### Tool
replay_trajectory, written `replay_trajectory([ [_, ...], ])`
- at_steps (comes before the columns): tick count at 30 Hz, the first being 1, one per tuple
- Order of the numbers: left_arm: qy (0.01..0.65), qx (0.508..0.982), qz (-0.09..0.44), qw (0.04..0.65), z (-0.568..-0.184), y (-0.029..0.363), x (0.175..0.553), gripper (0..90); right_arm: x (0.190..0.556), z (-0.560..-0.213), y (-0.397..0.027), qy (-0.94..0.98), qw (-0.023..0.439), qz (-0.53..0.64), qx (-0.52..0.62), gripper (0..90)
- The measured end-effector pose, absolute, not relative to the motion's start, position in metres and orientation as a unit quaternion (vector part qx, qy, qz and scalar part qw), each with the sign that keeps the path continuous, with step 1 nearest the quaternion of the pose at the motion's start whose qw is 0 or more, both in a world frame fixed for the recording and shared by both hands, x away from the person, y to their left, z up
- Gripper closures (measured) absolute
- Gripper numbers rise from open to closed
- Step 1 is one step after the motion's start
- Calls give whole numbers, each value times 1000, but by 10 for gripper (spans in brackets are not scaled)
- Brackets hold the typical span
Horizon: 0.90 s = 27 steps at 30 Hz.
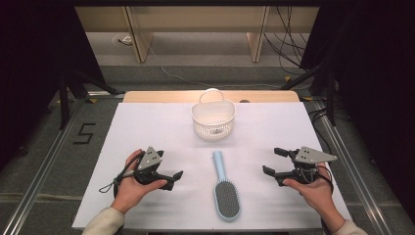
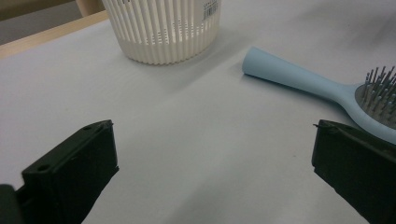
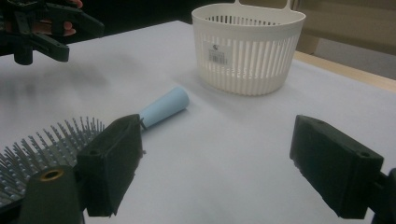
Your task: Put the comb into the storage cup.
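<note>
Flanking hairbrush: left gripper and right gripper both wide, holding nothing.

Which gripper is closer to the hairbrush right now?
Left. The left gripper sits just beside the hairbrush; the right gripper is slightly farther off on its other side.
</note>
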<state>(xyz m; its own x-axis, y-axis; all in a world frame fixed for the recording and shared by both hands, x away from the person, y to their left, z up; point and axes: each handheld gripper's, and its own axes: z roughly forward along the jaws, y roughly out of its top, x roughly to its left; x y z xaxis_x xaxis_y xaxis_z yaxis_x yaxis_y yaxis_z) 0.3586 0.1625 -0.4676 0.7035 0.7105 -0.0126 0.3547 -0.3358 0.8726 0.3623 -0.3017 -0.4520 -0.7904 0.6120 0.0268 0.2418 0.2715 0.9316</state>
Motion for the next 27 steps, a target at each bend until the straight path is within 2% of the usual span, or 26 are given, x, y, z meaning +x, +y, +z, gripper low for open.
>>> replay_trajectory([
  [9,339,792,193,470,-467,164,359,0,362,-452,-301,776,185,538,275,222],
  [11,340,791,193,470,-467,165,359,0,363,-450,-300,772,191,542,272,336],
  [12,340,791,193,470,-467,165,359,0,363,-450,-300,772,191,542,272,336],
  [13,340,791,193,470,-467,165,359,0,363,-449,-298,775,190,542,265,393],
  [14,340,791,193,470,-467,164,359,0,366,-447,-293,787,180,535,249,538],
  [15,340,791,192,471,-467,164,359,0,366,-447,-293,787,180,535,249,538],
  [16,339,792,192,471,-467,164,359,0,368,-448,-289,796,170,530,237,597],
  [17,338,792,193,471,-467,163,359,0,371,-449,-281,815,155,516,214,737],
  [18,338,792,191,471,-467,163,359,0,373,-449,-278,822,151,510,205,783],
  [19,338,792,191,471,-467,163,359,0,373,-449,-278,822,151,510,205,783],
  [20,338,791,192,472,-467,163,359,0,375,-450,-268,839,143,491,186,886],
  [27,340,791,192,472,-468,164,360,0,388,-447,-237,866,120,463,146,900],
])
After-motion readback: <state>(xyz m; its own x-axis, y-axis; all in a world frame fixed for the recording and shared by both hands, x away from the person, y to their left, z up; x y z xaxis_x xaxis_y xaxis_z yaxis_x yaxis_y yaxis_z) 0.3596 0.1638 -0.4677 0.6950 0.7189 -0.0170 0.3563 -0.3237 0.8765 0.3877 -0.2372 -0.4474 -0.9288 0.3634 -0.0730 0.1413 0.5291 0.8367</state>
